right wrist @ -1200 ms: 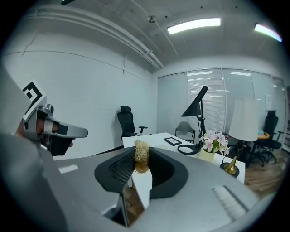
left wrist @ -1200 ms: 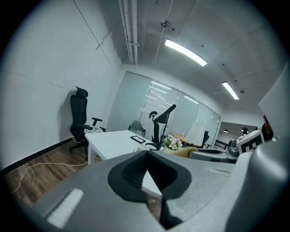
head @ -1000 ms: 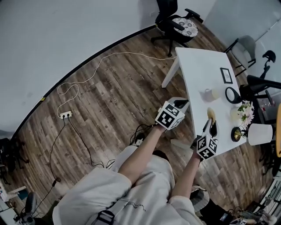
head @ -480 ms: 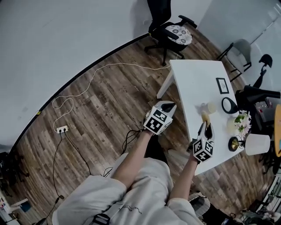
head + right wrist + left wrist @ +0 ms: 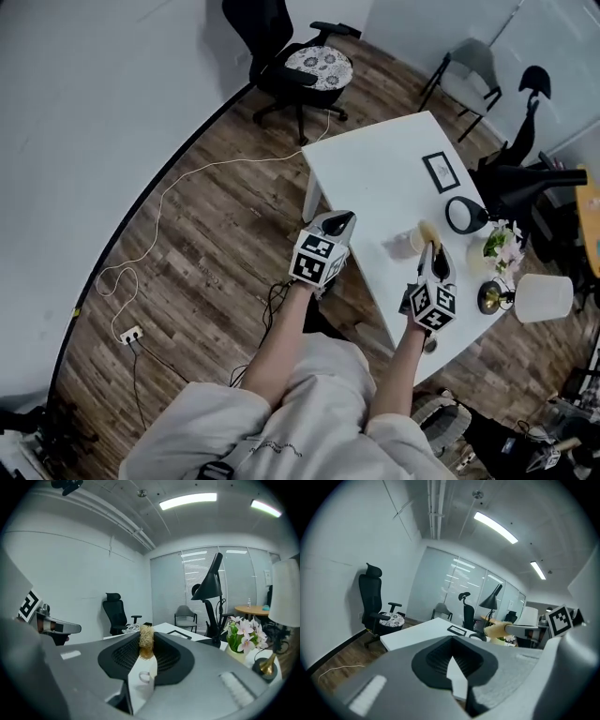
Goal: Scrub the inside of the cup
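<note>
Two grippers: right gripper (image 5: 433, 253) clamps a fibrous scrubber (image 5: 146, 641), aimed for scrubbing the cup (image 5: 405, 244) at eleven o'clock; left gripper (image 5: 341, 221) seemingly closed, empty.

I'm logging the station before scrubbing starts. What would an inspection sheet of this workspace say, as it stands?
Surface: white table, near part bare.
Job's things: cup upright on the table; scrubber right beside it, not seen inside it.
Clutter: frame, round black item, flowers, lamp, all at the far side.
Grippers: left gripper shut, nothing between its jaws, off the table's edge; right gripper shut on the scrubber, over the table.
Cables: white cable across the floor to a power strip.
Surroundings: wood floor, office chair.
</note>
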Demonstrator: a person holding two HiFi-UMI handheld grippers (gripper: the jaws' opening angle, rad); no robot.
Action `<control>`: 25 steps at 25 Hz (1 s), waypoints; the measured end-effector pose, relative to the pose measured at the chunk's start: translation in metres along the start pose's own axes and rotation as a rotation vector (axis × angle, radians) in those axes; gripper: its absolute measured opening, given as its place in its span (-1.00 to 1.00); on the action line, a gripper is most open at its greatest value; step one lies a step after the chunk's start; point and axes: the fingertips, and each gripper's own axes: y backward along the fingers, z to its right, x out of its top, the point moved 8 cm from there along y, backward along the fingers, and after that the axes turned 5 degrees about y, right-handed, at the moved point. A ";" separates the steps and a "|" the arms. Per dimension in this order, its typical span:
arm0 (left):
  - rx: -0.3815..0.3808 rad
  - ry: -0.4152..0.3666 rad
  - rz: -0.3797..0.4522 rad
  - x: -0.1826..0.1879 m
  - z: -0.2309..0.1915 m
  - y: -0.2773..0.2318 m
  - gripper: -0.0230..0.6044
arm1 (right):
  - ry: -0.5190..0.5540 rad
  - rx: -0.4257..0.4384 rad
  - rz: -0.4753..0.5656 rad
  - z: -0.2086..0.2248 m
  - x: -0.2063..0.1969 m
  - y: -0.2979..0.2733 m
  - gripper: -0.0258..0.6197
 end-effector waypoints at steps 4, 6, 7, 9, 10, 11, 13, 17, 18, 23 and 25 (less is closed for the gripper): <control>-0.061 -0.006 -0.028 0.013 -0.008 -0.041 -0.93 | -0.025 0.029 -0.023 0.011 0.010 -0.027 -0.60; -0.106 -0.020 -0.035 0.019 -0.013 -0.056 -0.93 | -0.056 0.028 -0.020 0.014 0.012 -0.038 -0.59; -0.118 -0.025 -0.038 0.021 -0.018 -0.062 -0.93 | -0.071 0.034 -0.023 0.013 0.013 -0.045 -0.59; -0.136 -0.030 -0.050 0.024 -0.026 -0.076 -0.93 | -0.081 0.061 -0.050 0.012 0.012 -0.057 -0.59; -0.149 -0.037 -0.060 0.027 -0.027 -0.085 -0.93 | -0.074 0.077 -0.067 0.015 0.012 -0.062 -0.59; -0.169 -0.050 -0.072 0.032 -0.025 -0.098 -0.93 | -0.062 0.095 -0.081 0.019 0.013 -0.066 -0.59; -0.223 -0.096 -0.105 0.039 -0.015 -0.124 -0.93 | -0.032 0.154 -0.095 0.030 0.017 -0.076 -0.59; -0.326 -0.206 -0.160 0.057 0.004 -0.159 -0.93 | 0.035 0.249 -0.117 0.044 0.028 -0.099 -0.59; -0.344 -0.229 -0.163 0.062 0.006 -0.165 -0.93 | 0.046 0.239 -0.121 0.047 0.030 -0.105 -0.59; -0.414 -0.260 -0.169 0.073 0.003 -0.185 -0.93 | 0.025 0.173 -0.126 0.050 0.033 -0.117 -0.59; -0.437 -0.236 -0.203 0.063 0.001 -0.196 -0.93 | 0.028 0.166 -0.153 0.048 0.026 -0.117 -0.59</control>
